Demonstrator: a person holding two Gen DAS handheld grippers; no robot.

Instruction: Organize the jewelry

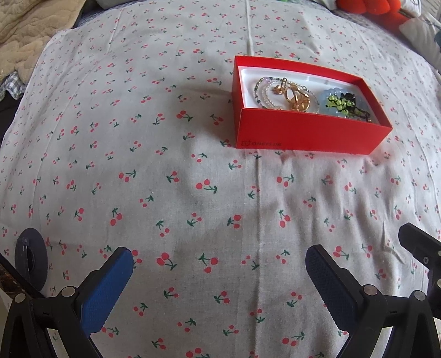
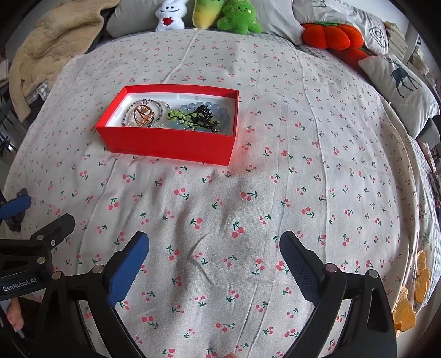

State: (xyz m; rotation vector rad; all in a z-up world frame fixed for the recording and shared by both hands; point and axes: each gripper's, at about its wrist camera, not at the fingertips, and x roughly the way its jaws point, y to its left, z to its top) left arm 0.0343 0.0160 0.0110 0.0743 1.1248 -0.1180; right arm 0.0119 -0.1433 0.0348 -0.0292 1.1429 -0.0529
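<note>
A red box (image 1: 303, 132) (image 2: 168, 143) with a white lining sits on the cherry-print sheet. It holds gold rings (image 1: 296, 99) (image 2: 143, 115), beaded chains (image 1: 261, 92), a pale blue bead bracelet (image 2: 220, 118), green beads (image 1: 339, 103) (image 2: 176, 114) and a black hair claw (image 2: 202, 111). My left gripper (image 1: 219, 256) is open and empty, low over the sheet, well in front of the box. My right gripper (image 2: 213, 245) is open and empty, in front and to the right of the box.
Plush toys (image 2: 237, 16), an orange pumpkin cushion (image 2: 330, 35) and a deer pillow (image 2: 402, 88) line the far and right edges of the bed. A beige quilt (image 2: 49, 41) lies at the far left. The left gripper's body (image 2: 16, 206) shows at the right view's left edge.
</note>
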